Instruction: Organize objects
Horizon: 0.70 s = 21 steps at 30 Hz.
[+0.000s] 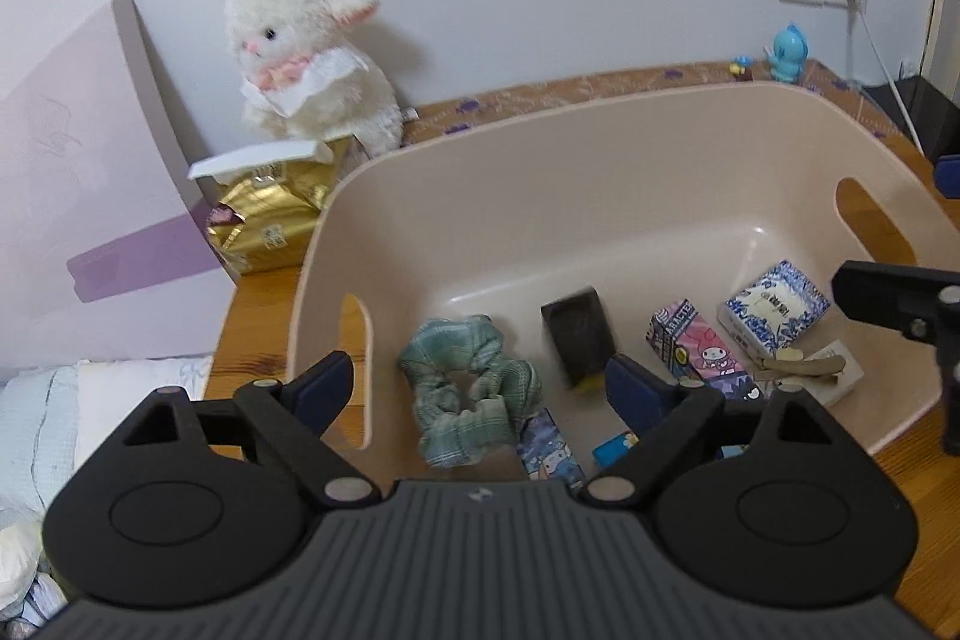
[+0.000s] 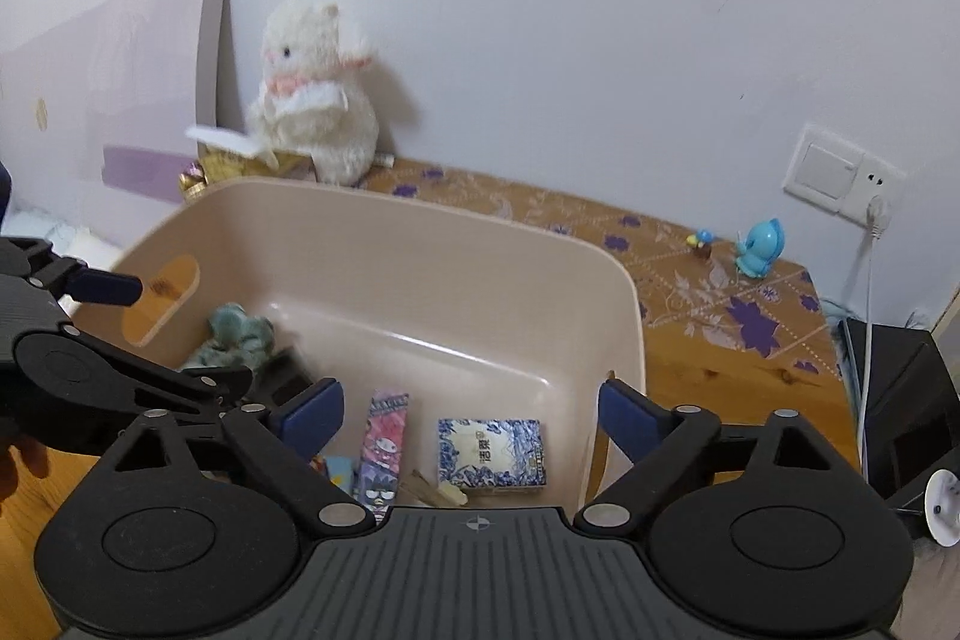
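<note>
**Basket holds the small items; both grippers gape over it**

Basket (image 1: 600,148), a pale pink plastic tub with slot handles, sits on the wooden table (image 1: 258,322) in front of me; inside it I see a green checked scrunchie (image 1: 468,388), a dark block (image 1: 577,334) that is blurred so I cannot say what it is, a pink cartoon carton (image 1: 699,346), a blue-and-white patterned packet (image 1: 774,307) and a beige hair clip (image 1: 801,364) lying on something white; a blue cartoon strip (image 1: 549,445) and a small blue card (image 1: 615,445) are partly covered by my own tool.

My left gripper (image 1: 483,388) hangs over the near rim with its jaws wide apart and nothing between the pads; the scrunchie lies below the gap, apart from both fingers. My right gripper (image 2: 471,415) also stands wide apart and empty, above the patterned packet and the pink carton; its right finger (image 2: 627,415) hides part of the basket's wall. In the left wrist view the right tool is cut off at the frame's edge; in the right wrist view the left tool blocks the scrunchie's lower half.

Behind the basket a white plush rabbit (image 1: 306,58) leans on the wall above a gold foil pack (image 1: 270,220); a blue figurine (image 2: 762,247) stands well apart near the wall socket (image 2: 840,175).
</note>
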{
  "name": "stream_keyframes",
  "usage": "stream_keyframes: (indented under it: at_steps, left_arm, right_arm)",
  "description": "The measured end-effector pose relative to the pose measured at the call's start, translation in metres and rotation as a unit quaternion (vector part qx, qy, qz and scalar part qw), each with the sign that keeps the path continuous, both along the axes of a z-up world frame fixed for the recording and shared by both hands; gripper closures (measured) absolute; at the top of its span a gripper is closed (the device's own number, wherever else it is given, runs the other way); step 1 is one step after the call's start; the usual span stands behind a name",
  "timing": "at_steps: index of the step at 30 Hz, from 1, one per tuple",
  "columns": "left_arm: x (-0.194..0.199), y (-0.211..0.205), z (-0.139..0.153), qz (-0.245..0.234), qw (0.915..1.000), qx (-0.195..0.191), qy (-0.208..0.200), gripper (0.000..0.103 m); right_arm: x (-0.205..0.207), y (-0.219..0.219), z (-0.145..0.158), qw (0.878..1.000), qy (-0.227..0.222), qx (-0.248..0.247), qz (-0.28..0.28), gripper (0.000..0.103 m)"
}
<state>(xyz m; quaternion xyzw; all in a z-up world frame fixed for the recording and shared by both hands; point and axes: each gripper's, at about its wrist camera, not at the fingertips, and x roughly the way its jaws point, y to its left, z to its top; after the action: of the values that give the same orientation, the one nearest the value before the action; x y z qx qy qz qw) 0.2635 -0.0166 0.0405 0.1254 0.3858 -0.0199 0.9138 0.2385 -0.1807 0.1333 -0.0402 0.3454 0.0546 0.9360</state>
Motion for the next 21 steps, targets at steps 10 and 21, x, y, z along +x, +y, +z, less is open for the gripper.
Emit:
stream_keyframes:
  at_steps: [10, 21]
  left_arm:
    - [-0.054, 0.009, 0.026, -0.004, 0.9978, -0.007, -0.066, 0.011]
    - [-0.113, 0.012, 0.035, 0.005, 0.9945, -0.024, -0.102, 0.011]
  right_arm:
    - [-0.052, 0.000, 0.023, 0.998, -0.061, 0.017, -0.015, 0.003]
    - [-0.106, 0.008, 0.029, 0.996, -0.083, 0.024, -0.027, 0.001]
